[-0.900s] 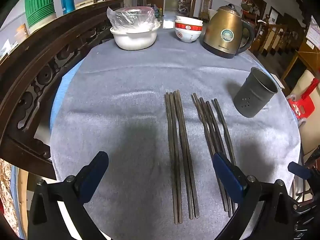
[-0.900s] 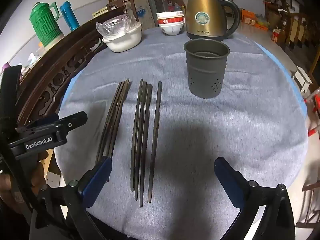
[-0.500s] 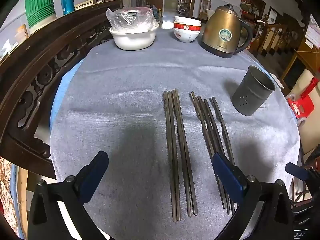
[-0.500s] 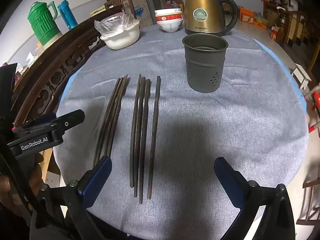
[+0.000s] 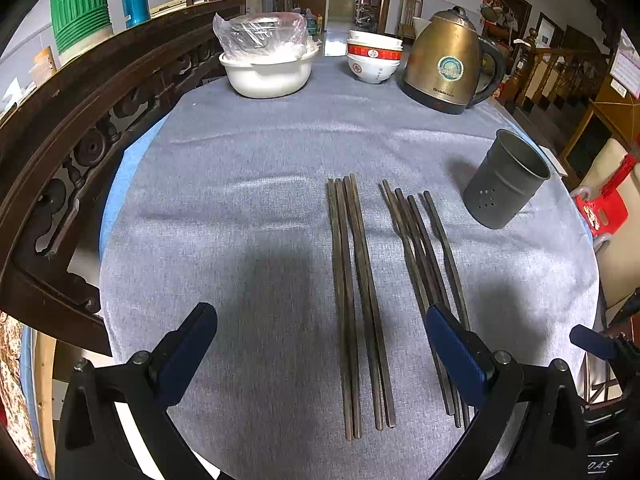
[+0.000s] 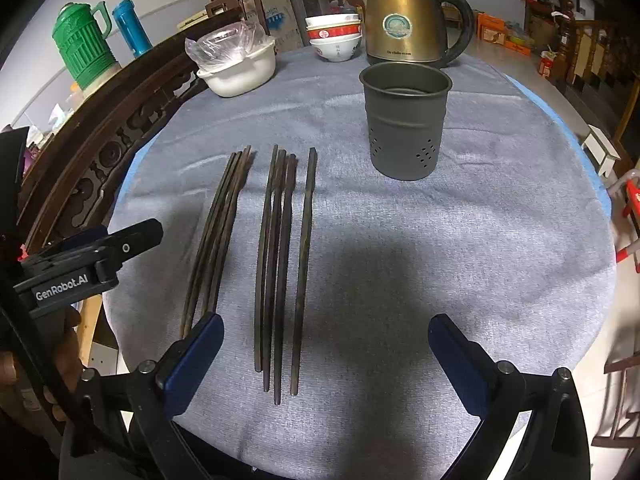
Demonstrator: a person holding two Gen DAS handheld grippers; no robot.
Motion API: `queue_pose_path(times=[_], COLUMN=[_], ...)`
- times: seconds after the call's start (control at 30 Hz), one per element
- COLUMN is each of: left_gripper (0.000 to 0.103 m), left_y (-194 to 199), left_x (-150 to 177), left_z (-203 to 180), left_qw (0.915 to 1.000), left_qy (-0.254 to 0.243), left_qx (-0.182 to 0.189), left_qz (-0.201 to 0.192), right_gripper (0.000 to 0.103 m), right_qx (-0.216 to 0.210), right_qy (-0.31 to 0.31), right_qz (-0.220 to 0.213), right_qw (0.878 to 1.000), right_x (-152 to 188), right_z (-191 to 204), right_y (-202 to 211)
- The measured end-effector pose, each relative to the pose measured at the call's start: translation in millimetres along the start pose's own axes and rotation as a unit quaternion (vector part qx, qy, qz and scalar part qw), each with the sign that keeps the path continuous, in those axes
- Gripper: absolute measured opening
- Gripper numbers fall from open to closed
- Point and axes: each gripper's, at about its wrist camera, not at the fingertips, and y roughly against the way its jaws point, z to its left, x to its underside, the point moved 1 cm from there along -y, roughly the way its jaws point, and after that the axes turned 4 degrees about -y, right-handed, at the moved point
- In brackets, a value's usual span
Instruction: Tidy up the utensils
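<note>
Both tongs stand spread as wide as they go, with nothing gripped. Seen from its own camera, the left tongs (image 5: pixel 320 344) hover over the near ends of the left bundle of chopsticks (image 5: pixel 358 300), which lie between the blue pads without touching them; its right pad (image 5: pixel 456 350) overlaps the near part of the right bundle of chopsticks (image 5: pixel 424 264). In the right wrist view the right tongs (image 6: pixel 322 354) hang above the gray cloth (image 6: pixel 440 240) on the round desk, with the right bundle (image 6: pixel 282 264) lying between its pads and the left bundle (image 6: pixel 218 232) running behind its left pad (image 6: pixel 192 360). Each bundle holds four dark sticks laid roughly parallel, the two groups a little apart. A gray perforated holder (image 6: pixel 404 120) stands upright and empty beyond the sticks, off to their right. Farther back along the desk's far edge sit a brass-coloured kettle (image 6: pixel 404 20), stacked bowls (image 6: pixel 334 38) and a white basin (image 6: pixel 240 70) holding a plastic bag.
</note>
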Motion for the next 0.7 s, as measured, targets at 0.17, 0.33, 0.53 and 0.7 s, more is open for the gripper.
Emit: queue_pose_path(times=[0.17,0.33,0.53,0.7], left_gripper=[0.103,0.103,0.103,0.103], left_y=[-0.1,-0.2,-0.2,-1.3], left_x=[0.6,1.2,1.7,1.3], left_z=[0.2,0.3,0.1,0.2], left_qw=[1.0000,1.0000,1.0000,1.0000], left_qy=[0.000,0.000,-0.002,-0.003], left_qx=[0.001,0.001,0.001,0.000], left_qz=[0.000,0.000,0.001,0.002], right_gripper=[0.103,0.103,0.103,0.103], right_qx=[-0.001,-0.002,0.000,0.000], right_qy=[0.000,-0.001,-0.003,-0.004], right_qz=[0.003,0.003,0.005,0.005], right_qw=[1.000,1.000,1.000,1.000], right_x=[-6.2,-5.1,-5.2,-5.7], right_z=[-1.1,-1.8,-1.0,-1.6], right_y=[-0.1,0.4,0.6,-0.3])
